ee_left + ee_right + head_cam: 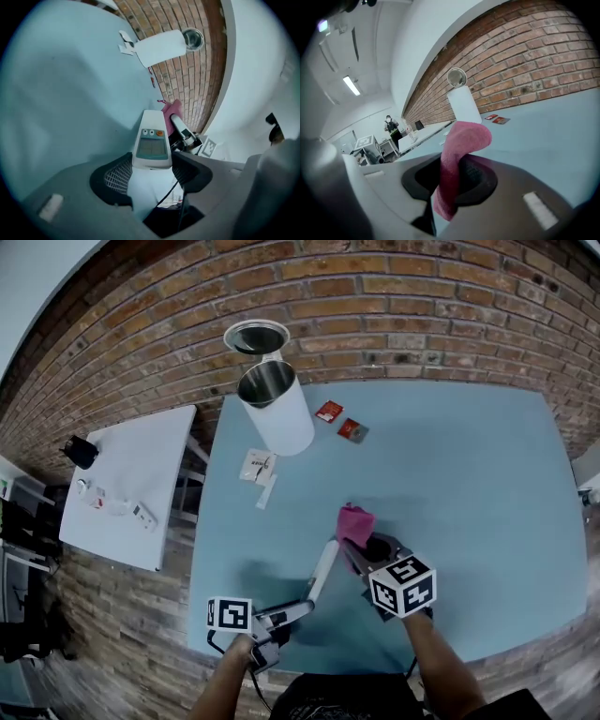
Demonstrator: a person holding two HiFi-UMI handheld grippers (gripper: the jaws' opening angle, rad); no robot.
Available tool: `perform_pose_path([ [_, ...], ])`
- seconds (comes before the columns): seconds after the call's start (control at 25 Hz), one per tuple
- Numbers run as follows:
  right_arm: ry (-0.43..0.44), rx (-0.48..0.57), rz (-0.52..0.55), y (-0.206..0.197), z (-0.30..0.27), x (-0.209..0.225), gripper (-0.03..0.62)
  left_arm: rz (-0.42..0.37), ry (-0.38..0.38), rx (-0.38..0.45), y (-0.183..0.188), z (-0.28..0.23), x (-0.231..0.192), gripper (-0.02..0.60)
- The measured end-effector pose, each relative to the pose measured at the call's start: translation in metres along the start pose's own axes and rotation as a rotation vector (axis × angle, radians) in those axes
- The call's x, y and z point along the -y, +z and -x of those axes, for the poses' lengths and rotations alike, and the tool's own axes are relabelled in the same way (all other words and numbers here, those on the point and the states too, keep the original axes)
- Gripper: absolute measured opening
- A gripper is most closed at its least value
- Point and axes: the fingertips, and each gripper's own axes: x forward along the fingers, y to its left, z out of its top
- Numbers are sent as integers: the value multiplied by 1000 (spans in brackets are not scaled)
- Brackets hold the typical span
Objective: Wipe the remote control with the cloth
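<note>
Gripping remote control (pixel 151 147) near its lower end with left tool (pixel 151 176), jaws spread wide and pressed on both sides, screen facing up, apparently lifted off table (pixel 469 474). Pinching pink cloth (pixel 461 145) in right tool (pixel 454 180), jaws closed on it, loose end just beside remote's far tip. Best: lay cloth flat on screen, stroke lengthwise, keep left grip firm against twisting. Farther off: white cylinder (pixel 277 409), red packets (pixel 339 420).
</note>
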Motion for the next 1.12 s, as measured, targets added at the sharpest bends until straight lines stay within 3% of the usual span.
perform_pose_path([
  [0.16,-5,40,49,2,-16,-8,75,211,-171,117,8,6,7,265],
  [0.36,-1,52,121,-2,-35,-14,75,337,-281,201,17,13,4,265],
  [0.6,51,45,186,-9,-56,-28,75,368,-318,215,19,15,4,265],
  [1.12,101,81,56,-13,-52,-42,75,374,-337,216,19,13,4,267],
])
